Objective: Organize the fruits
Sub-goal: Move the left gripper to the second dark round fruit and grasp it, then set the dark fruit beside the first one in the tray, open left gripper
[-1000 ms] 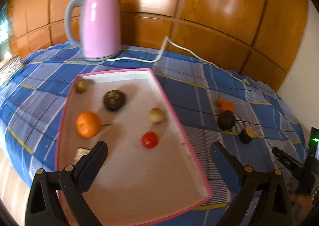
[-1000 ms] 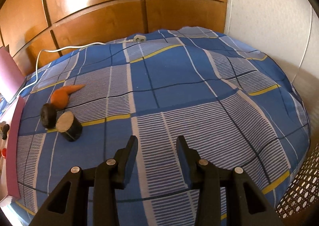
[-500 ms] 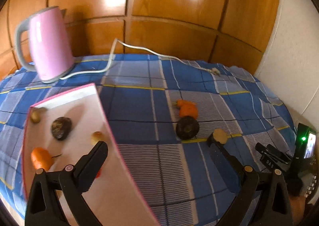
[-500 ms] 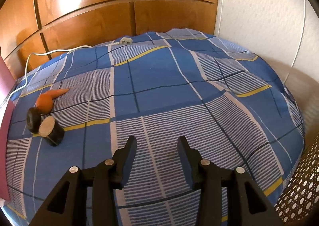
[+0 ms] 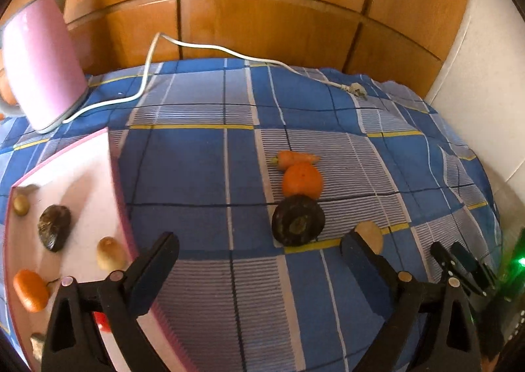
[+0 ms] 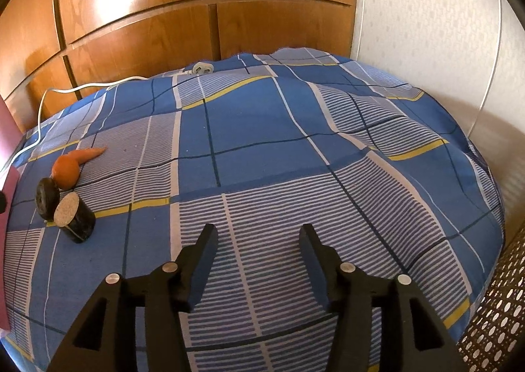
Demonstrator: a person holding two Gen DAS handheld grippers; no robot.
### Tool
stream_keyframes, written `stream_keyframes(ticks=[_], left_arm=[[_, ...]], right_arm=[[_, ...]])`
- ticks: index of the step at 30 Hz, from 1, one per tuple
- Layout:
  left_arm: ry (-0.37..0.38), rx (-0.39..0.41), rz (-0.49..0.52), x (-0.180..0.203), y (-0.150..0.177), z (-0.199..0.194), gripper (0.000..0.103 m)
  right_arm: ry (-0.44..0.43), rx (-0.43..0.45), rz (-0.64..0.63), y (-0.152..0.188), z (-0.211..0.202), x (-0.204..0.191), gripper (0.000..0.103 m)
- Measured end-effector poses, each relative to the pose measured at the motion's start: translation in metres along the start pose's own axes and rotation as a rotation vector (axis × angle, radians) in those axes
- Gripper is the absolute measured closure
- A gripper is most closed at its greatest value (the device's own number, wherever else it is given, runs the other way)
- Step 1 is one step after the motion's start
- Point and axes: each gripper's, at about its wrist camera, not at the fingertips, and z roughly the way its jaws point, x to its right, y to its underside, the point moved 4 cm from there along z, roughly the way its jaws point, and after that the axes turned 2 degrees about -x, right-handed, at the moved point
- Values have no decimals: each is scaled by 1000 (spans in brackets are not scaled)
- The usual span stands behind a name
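Observation:
A pink-rimmed white tray (image 5: 113, 175) at the left holds several fruits, among them an orange one (image 5: 30, 290) and a dark one (image 5: 54, 227). On the blue checked cloth lie a carrot (image 5: 295, 158), an orange (image 5: 302, 180), a dark round fruit (image 5: 298, 220) and a dark cut piece with a tan face (image 5: 370, 234). My left gripper (image 5: 259, 244) hangs just short of the dark fruit, its jaws wide and closing a little, with nothing between them. My right gripper (image 6: 258, 234) hovers over bare cloth to the right of the cut piece (image 6: 73, 216), jaws opening and empty.
A pink kettle (image 5: 42, 66) stands at the back left, and its white cord (image 5: 203, 47) runs across the cloth to a plug (image 5: 356, 89). Wood panels close off the back and a white wall the right. A wicker basket (image 6: 492, 322) sits beside the table's right edge.
The left view has swung right, from over the tray to the loose fruits on the cloth. The right gripper's jaws have spread wider while it stayed in place.

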Motion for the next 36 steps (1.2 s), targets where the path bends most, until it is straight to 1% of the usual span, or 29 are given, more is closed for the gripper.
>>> stream_keyframes(ticks=[5, 8, 12, 13, 15, 17, 18, 19, 20, 21, 24, 27, 30, 32, 36], left_arm=[[10, -56, 42, 11, -6, 23, 18], [15, -77, 50, 16, -8, 34, 20], [10, -94, 56, 21, -11, 46, 29], [9, -97, 56, 22, -11, 49, 30], [0, -100, 50, 22, -11, 54, 37], [-5, -105, 40, 21, -8, 59, 41], [-12, -86, 41, 21, -7, 58, 44], [-13, -74, 42, 22, -6, 57, 49], [-16, -65, 43, 22, -5, 57, 57], [-25, -56, 42, 21, -5, 56, 58], [-6, -43, 28, 19, -3, 54, 58], [17, -41, 9, 17, -2, 48, 58], [21, 1, -17, 13, -2, 32, 58], [26, 19, -56, 6, -1, 22, 58], [-8, 82, -139, -19, 3, -5, 58]], right_arm=[[-5, 5, 0, 0, 0, 0, 47], [-9, 8, 1, 1, 0, 0, 46], [-10, 15, 3, 1, 0, 0, 46], [-10, 19, 4, 2, 0, 0, 46], [-9, 26, 12, 2, 0, 1, 45], [-3, 36, 23, 3, 0, 2, 44], [3, 42, 32, 4, 0, 3, 44], [10, 49, 41, 5, 0, 4, 44], [16, 53, 48, 5, 0, 4, 44], [21, 59, 57, 5, 0, 5, 44], [40, 73, 56, 6, 0, 3, 43], [39, 79, 59, 6, 1, 4, 42], [43, 82, 56, 6, 1, 3, 42], [42, 83, 59, 7, 0, 3, 42], [36, 82, 71, 7, 0, 4, 42]])
